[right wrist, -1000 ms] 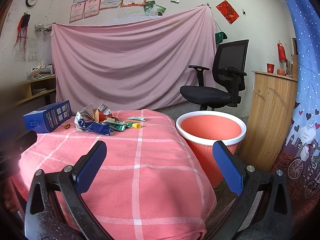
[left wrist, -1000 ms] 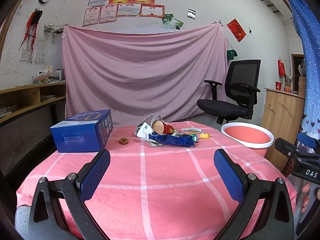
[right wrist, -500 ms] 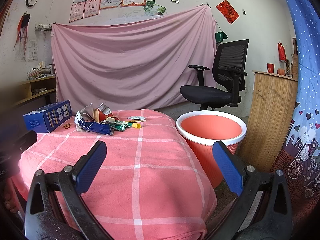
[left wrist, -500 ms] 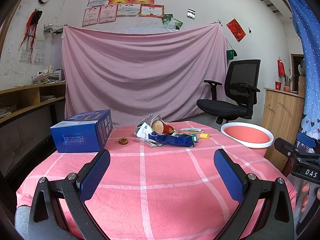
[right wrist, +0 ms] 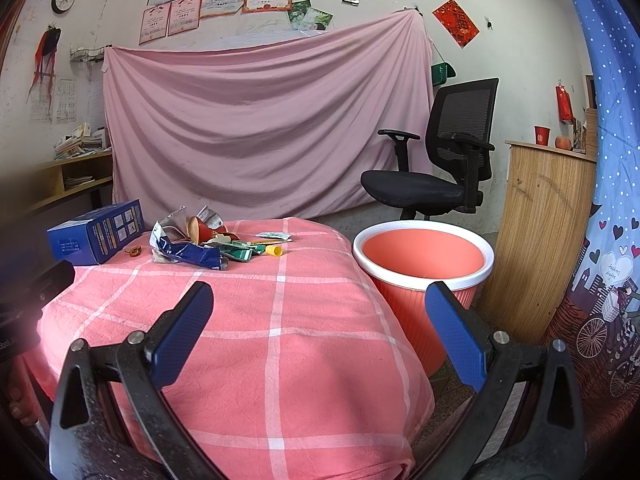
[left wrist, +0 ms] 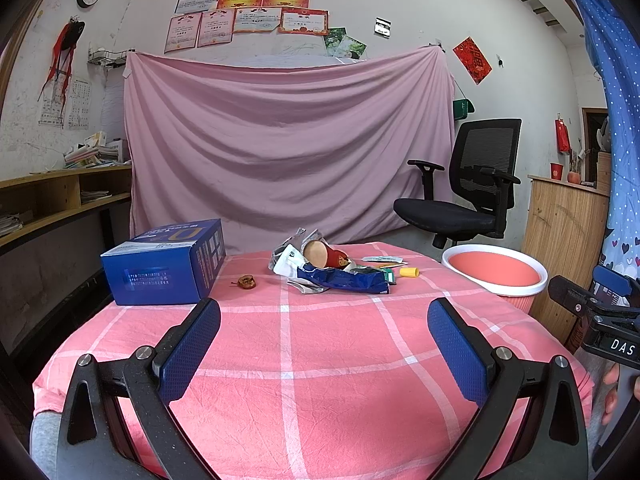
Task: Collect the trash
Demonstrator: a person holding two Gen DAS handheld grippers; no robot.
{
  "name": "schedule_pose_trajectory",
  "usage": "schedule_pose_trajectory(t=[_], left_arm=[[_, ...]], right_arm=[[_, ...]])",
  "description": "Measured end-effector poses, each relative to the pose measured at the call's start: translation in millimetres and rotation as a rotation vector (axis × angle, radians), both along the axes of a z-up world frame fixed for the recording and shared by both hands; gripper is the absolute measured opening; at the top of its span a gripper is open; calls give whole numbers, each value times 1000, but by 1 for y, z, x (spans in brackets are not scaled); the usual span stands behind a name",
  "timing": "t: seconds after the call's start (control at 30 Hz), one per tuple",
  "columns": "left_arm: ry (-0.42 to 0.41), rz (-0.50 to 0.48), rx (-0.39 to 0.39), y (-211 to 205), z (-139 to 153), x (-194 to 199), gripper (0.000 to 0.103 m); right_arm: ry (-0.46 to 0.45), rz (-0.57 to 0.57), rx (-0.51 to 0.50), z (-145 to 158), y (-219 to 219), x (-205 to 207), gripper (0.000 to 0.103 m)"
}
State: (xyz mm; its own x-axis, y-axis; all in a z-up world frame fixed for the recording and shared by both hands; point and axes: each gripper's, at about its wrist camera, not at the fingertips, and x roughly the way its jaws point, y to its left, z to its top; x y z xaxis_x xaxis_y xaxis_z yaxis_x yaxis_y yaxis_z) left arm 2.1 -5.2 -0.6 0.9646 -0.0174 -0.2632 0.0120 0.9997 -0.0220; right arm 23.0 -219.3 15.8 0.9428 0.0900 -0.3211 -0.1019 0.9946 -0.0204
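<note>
Pink checked tablecloth (left wrist: 328,360): carries everything
Trash: crumpled blue foil wrapper (left wrist: 342,279) and red paper cup (left wrist: 326,255) piled at far side
Left gripper (left wrist: 324,344): wide apart, empty
Right gripper (right wrist: 320,326): wide apart, empty
Orange bucket with white rim (right wrist: 424,258): beside table, right

Trash pile (left wrist: 336,268) on the table's (left wrist: 320,360) far side, box (left wrist: 164,268) left of it, bin (left wrist: 496,276) beside the table's right edge

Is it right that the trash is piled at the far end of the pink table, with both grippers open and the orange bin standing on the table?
Not quite: the orange bin stands on the floor beside the table, as the right wrist view shows. The rest holds.
</note>
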Motion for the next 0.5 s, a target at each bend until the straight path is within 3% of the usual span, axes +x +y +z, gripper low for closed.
schedule_pose_trajectory(t=[0.5], left_arm=[[0, 0, 0, 0, 0, 0, 102]], right_arm=[[1, 1, 0, 0, -2, 0, 103]])
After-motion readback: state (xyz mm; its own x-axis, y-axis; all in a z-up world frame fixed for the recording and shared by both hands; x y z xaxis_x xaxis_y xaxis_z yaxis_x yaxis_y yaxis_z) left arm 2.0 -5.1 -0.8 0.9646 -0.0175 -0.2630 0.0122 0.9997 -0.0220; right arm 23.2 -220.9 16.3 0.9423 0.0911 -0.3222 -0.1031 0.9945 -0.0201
